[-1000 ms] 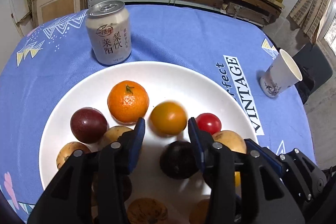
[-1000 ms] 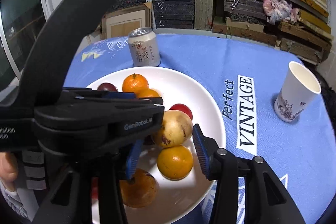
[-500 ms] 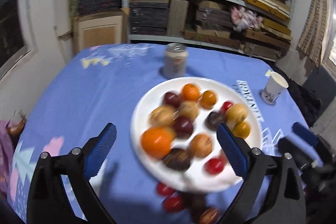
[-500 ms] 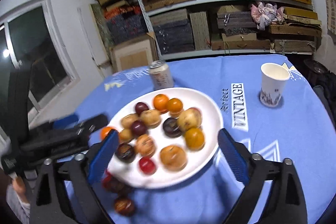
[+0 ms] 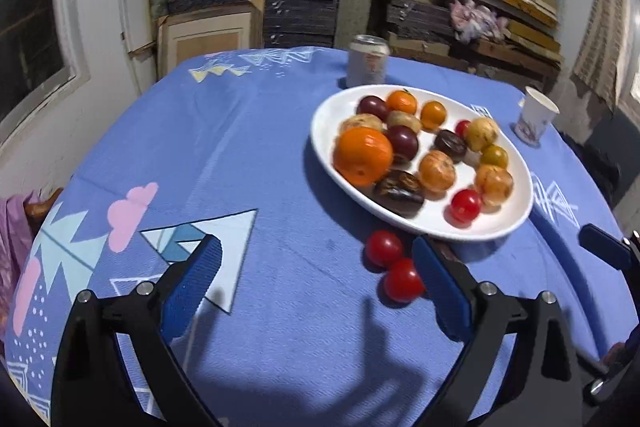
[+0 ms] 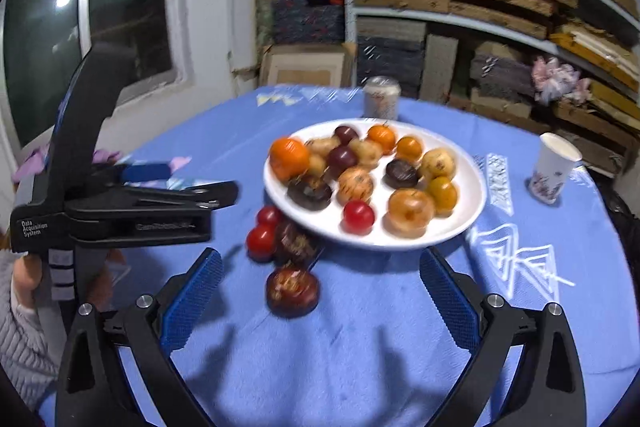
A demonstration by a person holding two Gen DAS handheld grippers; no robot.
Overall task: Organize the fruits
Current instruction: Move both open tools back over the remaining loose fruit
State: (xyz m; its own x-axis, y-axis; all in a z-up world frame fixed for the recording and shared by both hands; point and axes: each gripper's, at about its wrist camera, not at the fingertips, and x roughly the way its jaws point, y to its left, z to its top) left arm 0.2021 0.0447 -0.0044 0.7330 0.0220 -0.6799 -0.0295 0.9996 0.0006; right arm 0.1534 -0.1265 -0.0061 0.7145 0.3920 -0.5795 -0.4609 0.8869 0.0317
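Observation:
A white plate (image 5: 516,215) (image 6: 472,187) holds several fruits: a big orange (image 5: 363,155) (image 6: 289,157), dark plums, brown passion fruits and small red tomatoes. Two red tomatoes (image 5: 394,267) (image 6: 264,231) lie on the blue cloth just before the plate. Two dark fruits (image 6: 292,289) lie beside them in the right wrist view. My left gripper (image 5: 316,291) is open and empty above the cloth, left of the plate. My right gripper (image 6: 318,301) is open and empty, near the loose dark fruit. The left gripper's body also shows in the right wrist view (image 6: 120,203).
A drink can (image 5: 367,65) (image 6: 381,101) stands behind the plate. A paper cup (image 5: 534,121) (image 6: 552,167) stands at the right. The round table has a blue patterned cloth (image 5: 200,155). Shelves of stacked boxes fill the back wall.
Both grippers have pulled back and up from the plate and opened wide. The plate now looks far and small. Loose fruits now show on the cloth in front of the plate.

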